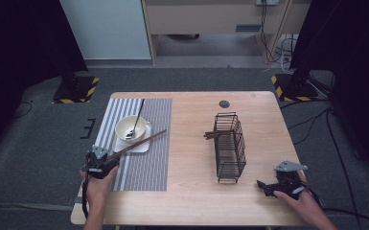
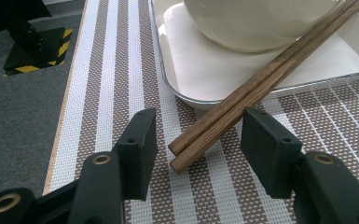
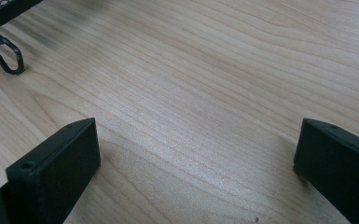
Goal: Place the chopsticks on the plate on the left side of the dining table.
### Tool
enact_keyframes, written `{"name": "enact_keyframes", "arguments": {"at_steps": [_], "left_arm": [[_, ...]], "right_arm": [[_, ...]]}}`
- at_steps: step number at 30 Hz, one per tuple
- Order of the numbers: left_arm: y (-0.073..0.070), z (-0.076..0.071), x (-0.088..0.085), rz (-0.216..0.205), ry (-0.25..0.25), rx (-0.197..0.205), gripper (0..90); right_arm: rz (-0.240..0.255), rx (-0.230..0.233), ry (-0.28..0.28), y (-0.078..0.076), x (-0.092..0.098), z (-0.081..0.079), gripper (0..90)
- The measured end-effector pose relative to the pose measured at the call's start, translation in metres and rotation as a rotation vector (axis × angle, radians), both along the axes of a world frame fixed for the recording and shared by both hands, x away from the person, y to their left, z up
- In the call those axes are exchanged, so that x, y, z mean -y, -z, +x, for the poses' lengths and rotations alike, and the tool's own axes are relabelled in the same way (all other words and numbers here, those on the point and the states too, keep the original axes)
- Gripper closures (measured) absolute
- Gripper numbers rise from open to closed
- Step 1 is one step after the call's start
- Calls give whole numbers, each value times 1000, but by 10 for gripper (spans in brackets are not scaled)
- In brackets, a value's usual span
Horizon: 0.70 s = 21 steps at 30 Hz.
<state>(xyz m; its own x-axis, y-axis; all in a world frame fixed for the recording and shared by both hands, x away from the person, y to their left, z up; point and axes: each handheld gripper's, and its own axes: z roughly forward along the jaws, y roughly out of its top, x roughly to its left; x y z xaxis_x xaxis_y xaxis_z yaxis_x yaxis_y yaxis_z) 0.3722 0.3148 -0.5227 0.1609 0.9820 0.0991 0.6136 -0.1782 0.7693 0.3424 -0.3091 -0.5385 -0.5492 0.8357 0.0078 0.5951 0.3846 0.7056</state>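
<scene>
A pair of brown wooden chopsticks (image 1: 139, 143) lies slanted on the rim of a white square plate (image 1: 144, 146), with the near ends down on the striped placemat (image 1: 144, 167). A cream bowl (image 1: 130, 128) stands on that plate with a dark spoon (image 1: 138, 114) in it. My left gripper (image 1: 109, 159) is at the chopsticks' near ends. In the left gripper view the chopsticks (image 2: 242, 98) lie between the jaws of the left gripper (image 2: 198, 135), with a gap on both sides, so it is open. My right gripper (image 1: 263, 186) rests open over bare wood at the front right.
A black wire basket (image 1: 230, 146) lies on its side mid-table with more brown sticks (image 1: 214, 135) poking out of its left side. Its wire foot (image 3: 4, 51) shows at the upper left of the right gripper view. The wooden table (image 1: 191, 201) ends just behind both hands.
</scene>
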Motion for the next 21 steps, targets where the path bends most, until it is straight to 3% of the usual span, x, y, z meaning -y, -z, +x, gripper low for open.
{"name": "enact_keyframes", "arguments": {"at_steps": [15,21], "left_arm": [[1,-2,-9,-8,-6,-7,432],[1,-5,-12,-40,-16,7,426]], "right_arm": [[0,0,0,0,0,0,2],[0,0,0,0,0,0,2]]}}
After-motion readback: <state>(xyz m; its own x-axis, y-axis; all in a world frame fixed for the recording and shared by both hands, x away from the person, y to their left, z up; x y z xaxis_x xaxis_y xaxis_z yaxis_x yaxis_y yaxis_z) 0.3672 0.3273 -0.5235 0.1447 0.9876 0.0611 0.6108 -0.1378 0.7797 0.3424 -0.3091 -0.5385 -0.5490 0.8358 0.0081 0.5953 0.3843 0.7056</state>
